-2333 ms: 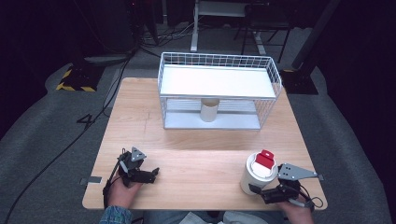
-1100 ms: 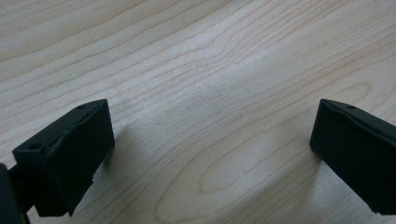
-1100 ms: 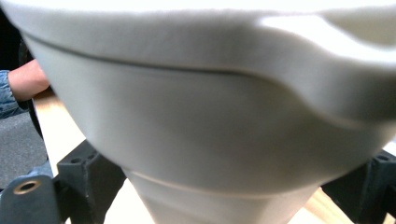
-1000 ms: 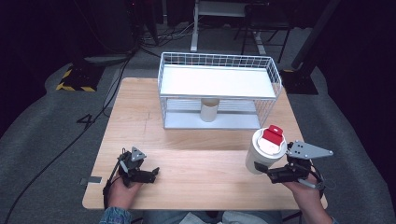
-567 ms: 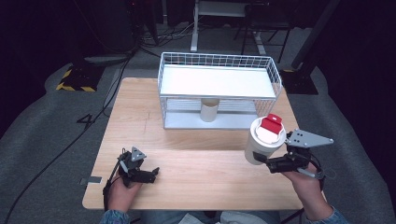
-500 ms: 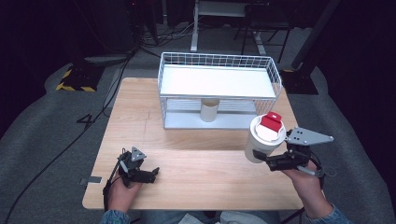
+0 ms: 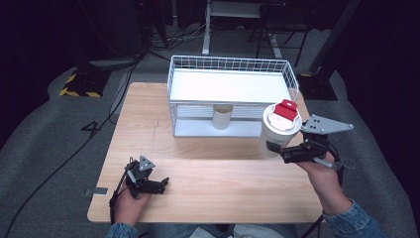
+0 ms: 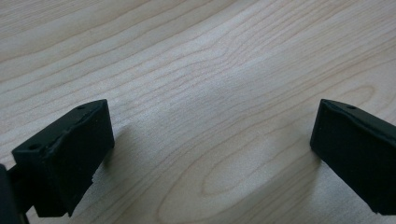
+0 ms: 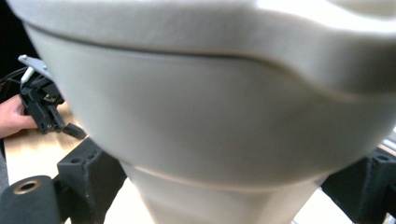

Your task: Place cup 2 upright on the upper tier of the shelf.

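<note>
A cream cup (image 7: 277, 130) with a white lid and a red tab on top hangs above the table's right side, close to the front right corner of the wire basket (image 7: 230, 67). My right gripper (image 7: 275, 149) is shut on its lower body, and in the right gripper view the cup (image 9: 219, 116) bulges between both jaws. My left gripper (image 7: 157, 186) rests open on the wooden table (image 7: 208, 178) near the front left, nothing between its fingers (image 8: 65, 158). A second small beige cup (image 7: 223, 116) stands on the basket's lower shelf.
The white wire basket has a flat white upper shelf and stands at the table's far middle. Dark floor with cables and a yellow-black striped block (image 7: 79, 84) lies beyond the table. The other hand's gripper (image 9: 44, 109) appears at the left of the right gripper view.
My right gripper has lifted the cup off the front right of the table and carried it up and forward toward the basket. The left gripper has stayed still.
</note>
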Tool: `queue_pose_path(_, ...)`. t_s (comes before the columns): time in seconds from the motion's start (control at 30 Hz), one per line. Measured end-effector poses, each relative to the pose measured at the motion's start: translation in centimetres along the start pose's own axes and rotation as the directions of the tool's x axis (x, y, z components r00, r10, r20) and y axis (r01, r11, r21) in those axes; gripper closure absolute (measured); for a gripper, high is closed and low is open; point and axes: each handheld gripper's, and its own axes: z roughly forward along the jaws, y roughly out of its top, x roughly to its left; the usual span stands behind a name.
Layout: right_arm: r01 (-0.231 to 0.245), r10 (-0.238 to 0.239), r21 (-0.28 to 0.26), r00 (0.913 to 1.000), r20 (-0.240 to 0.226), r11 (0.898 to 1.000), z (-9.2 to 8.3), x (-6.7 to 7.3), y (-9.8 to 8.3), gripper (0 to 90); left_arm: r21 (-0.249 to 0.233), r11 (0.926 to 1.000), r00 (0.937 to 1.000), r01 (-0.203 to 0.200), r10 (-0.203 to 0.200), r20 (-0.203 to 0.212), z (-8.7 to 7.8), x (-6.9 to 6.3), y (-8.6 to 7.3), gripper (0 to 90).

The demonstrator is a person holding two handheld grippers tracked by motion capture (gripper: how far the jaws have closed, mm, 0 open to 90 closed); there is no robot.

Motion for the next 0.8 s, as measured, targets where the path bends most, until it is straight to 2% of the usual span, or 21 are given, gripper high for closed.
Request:
queue_pose_path(0.43, -0.002, 0.002, -0.016, 0.9998, 0.019, 1.000, 2.0, -1.9, 3.7, 10.7, -0.001, 1.0000, 1.0000, -0.001, 0.001, -0.002, 0.0, 0.0, 0.0, 0.1)
queue_pose_path(0.8, -0.007, 0.008, -0.025, 0.9990, 0.045, 1.000, 3.9, -3.6, 5.8, 10.7, -0.001, 1.0000, 1.0000, 0.001, -0.001, -0.001, 0.0, 0.0, 0.0, 0.1)
